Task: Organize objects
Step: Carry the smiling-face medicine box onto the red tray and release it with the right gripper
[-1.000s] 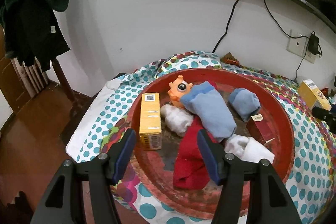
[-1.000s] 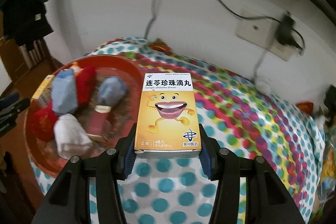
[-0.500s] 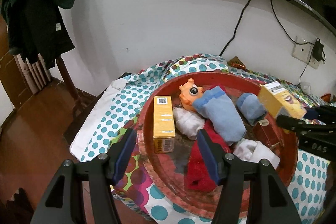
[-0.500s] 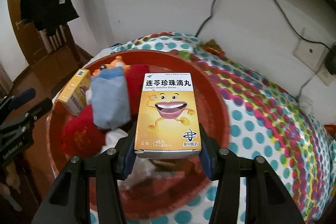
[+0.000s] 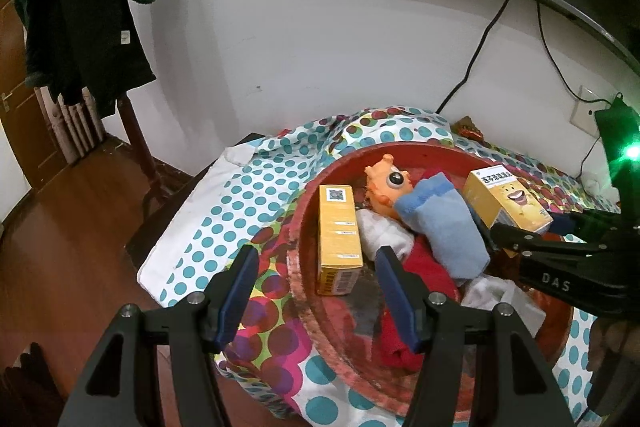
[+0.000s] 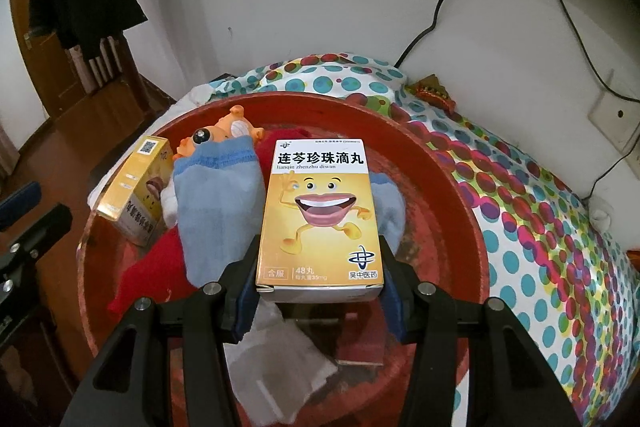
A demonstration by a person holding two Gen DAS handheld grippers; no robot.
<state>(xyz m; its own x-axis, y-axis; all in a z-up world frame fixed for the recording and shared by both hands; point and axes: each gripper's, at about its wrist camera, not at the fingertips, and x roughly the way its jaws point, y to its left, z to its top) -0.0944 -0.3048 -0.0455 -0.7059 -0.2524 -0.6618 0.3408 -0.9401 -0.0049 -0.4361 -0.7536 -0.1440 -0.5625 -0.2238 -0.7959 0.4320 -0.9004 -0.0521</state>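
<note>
We found the right claw [image 6: 318,287] clenched on the yellow medicine box [image 6: 320,219], its blue pads pressing the box's two long sides near the lower end, the box held face up and roughly level. A second before, this box hung over the spotted bedcover, to the right of the red tray; half a second before, it had reached the tray's near edge. At this moment it hung above the tray's middle, over the blue sock [image 6: 218,211] and just right of it. In our judgement the carry was nearly done, and lowering and release into the red tray [image 6: 448,211] remained.

The box was rectangular card, yellow with a white top band, black Chinese lettering and a cartoon mouth figure; its edges looked sharp and uncrushed.

The left claw [image 5: 314,297] stood released and grasped nothing, hovering at the tray's left rim before the second yellow box [image 5: 338,239], which lay flat inside the tray by that rim. Also within the tray were an orange toy [image 5: 388,187] towards the far side, white socks [image 5: 382,235], a red cloth [image 5: 424,271] and a small dark red box [image 6: 360,347] near the front. The tray rested on the bedcover [image 6: 540,227].
</note>
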